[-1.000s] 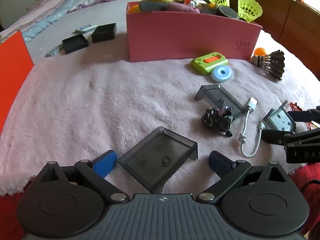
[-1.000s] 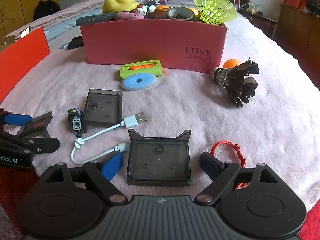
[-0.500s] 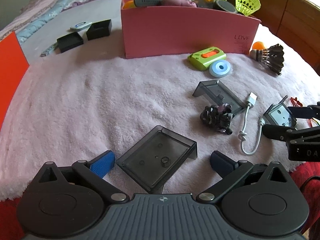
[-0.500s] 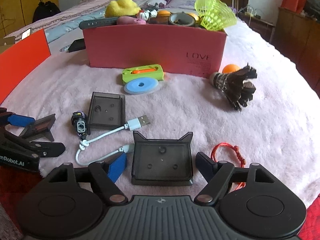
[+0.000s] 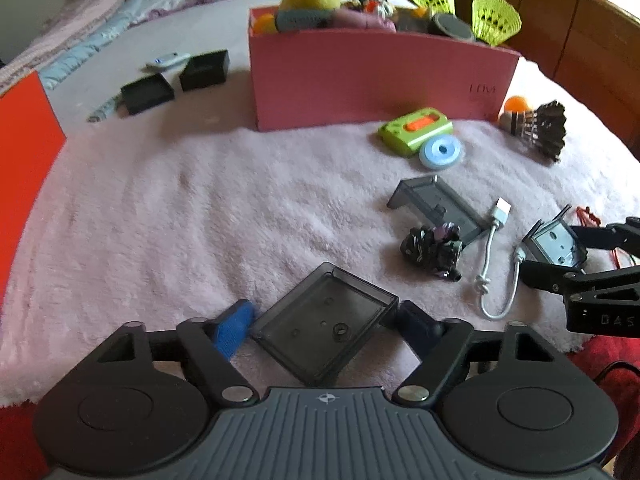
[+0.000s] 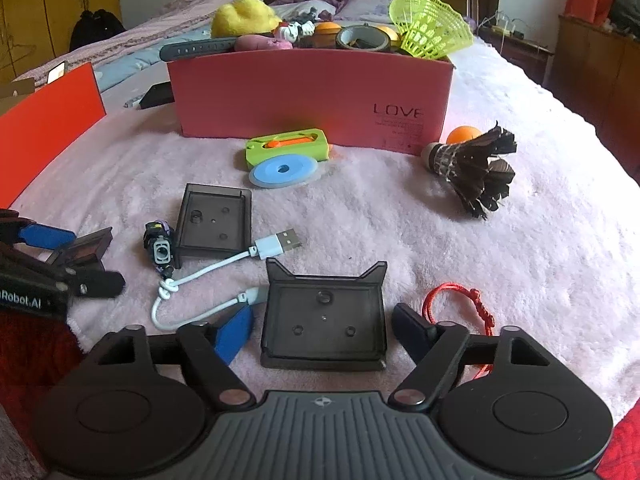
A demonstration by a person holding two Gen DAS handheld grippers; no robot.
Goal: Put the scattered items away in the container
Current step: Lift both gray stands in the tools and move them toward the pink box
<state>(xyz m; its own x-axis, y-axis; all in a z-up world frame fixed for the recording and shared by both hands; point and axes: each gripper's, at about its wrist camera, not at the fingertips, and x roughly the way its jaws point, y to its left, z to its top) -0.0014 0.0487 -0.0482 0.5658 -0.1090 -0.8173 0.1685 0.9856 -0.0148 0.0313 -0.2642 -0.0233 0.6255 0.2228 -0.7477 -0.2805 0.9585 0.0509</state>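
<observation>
A pink box (image 5: 380,76) (image 6: 312,96), full of toys, stands at the back of a fluffy pink blanket. My left gripper (image 5: 324,324) has closed its fingers onto the corners of a smoky plastic tray (image 5: 324,328). My right gripper (image 6: 320,324) straddles a second smoky tray (image 6: 324,324), with small gaps at both pads. A third tray (image 6: 214,220), a white USB cable (image 6: 224,272), a small black connector (image 6: 160,248), a green case (image 6: 288,148), a blue disc (image 6: 284,170), a black shuttlecock (image 6: 472,168) and a red cord (image 6: 460,300) lie scattered.
An orange ball (image 6: 464,134) lies by the box's right corner. A red panel (image 5: 20,132) stands at the left. Two black boxes (image 5: 176,80) and a remote (image 5: 166,60) lie behind on the left. Wooden cabinets (image 5: 580,40) line the right.
My left gripper's fingers have closed in until they touch the tray. My right gripper's fingers have narrowed around the second tray. Both views have shifted slightly.
</observation>
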